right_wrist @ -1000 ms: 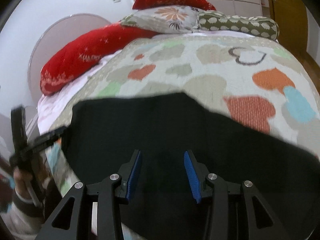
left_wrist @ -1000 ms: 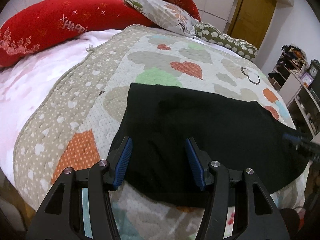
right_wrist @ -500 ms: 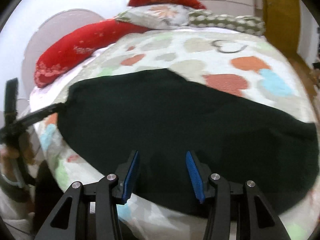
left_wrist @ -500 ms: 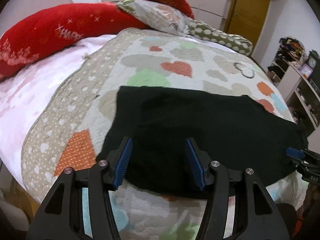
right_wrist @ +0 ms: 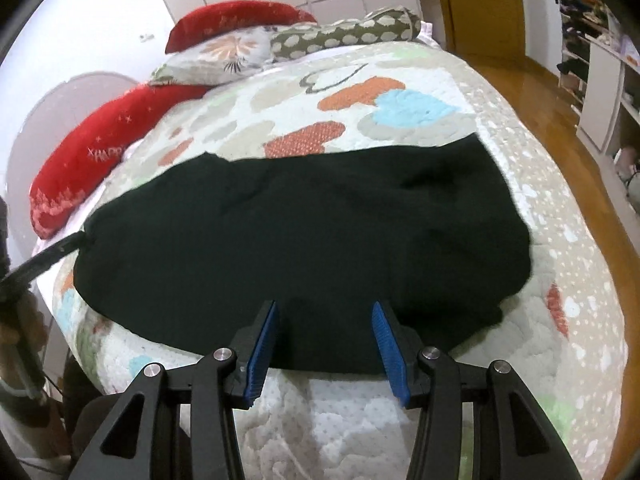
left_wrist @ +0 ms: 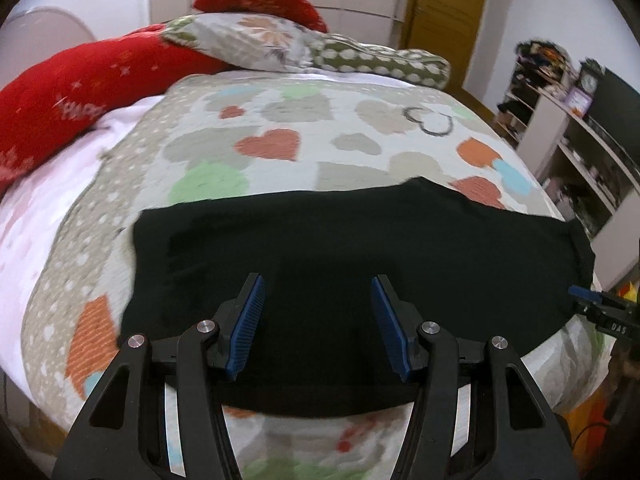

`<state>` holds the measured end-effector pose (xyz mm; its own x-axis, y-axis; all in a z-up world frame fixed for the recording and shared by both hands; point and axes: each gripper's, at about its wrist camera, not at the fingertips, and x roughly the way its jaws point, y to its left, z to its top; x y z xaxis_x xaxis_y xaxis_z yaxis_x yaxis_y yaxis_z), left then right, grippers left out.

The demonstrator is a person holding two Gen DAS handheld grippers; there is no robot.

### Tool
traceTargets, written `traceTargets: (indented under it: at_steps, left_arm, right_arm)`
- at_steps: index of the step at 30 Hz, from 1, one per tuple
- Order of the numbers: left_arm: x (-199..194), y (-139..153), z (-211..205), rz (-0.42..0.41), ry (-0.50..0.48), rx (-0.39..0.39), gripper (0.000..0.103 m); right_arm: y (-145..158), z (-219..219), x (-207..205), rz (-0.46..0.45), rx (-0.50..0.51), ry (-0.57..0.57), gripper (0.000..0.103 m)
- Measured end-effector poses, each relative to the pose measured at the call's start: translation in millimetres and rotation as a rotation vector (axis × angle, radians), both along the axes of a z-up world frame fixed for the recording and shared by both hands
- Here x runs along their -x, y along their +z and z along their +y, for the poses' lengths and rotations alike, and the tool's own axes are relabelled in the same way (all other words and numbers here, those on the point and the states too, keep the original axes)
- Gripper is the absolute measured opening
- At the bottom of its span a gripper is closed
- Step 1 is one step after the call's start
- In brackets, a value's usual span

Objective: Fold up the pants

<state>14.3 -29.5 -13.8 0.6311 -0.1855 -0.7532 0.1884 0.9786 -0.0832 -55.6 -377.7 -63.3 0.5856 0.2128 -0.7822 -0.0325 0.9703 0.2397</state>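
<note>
Both tongs, left [left_wrist: 317, 322] and right [right_wrist: 325, 350], hover spread and empty above black pants [right_wrist: 304, 236] lying flat across a heart-patterned bed quilt [left_wrist: 280, 128], where a shallow pinch could lift one layer and skew the fold.

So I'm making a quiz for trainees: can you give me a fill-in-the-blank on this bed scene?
1. The pants lying on the quilt are ____ in colour.
2. The left gripper holds ____.
3. The long pillow with white lettering is ____.
4. The door behind the bed is made of ____.

Missing words: black; nothing; red; wood
</note>
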Motion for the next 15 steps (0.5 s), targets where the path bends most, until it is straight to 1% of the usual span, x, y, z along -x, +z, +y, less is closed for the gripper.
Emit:
traceTargets:
  at_steps: [2,5,7,12,13,15]
  left_arm:
    - [-6,-3,-15,0.027,-0.054,0.002,0.056]
    - [-18,-9,-40,0.074,-0.131,0.016,0.056]
    - [-25,-11,-59,0.083,-0.183,0.012,0.056]
    - [-38,-12,-105,0.102,-0.313,0.037,0.056]
    - [-40,-11,-115,0.101,-0.339,0.034,0.056]
    - [-48,-9,-135,0.094,-0.392,0.025,0.056]
  right_arm:
    - [4,-6,5,-0.007,0.015,-0.019,0.047]
    - [10,-18,16,-0.02,-0.003,-0.047,0.047]
    - [12,-27,24,-0.028,-0.004,-0.071,0.048]
    - [8,-44,34,0.0,0.019,-0.125,0.049]
    - [7,-49,34,0.001,0.008,-0.136,0.049]
    - [3,-59,34,-0.003,-0.048,-0.16,0.051]
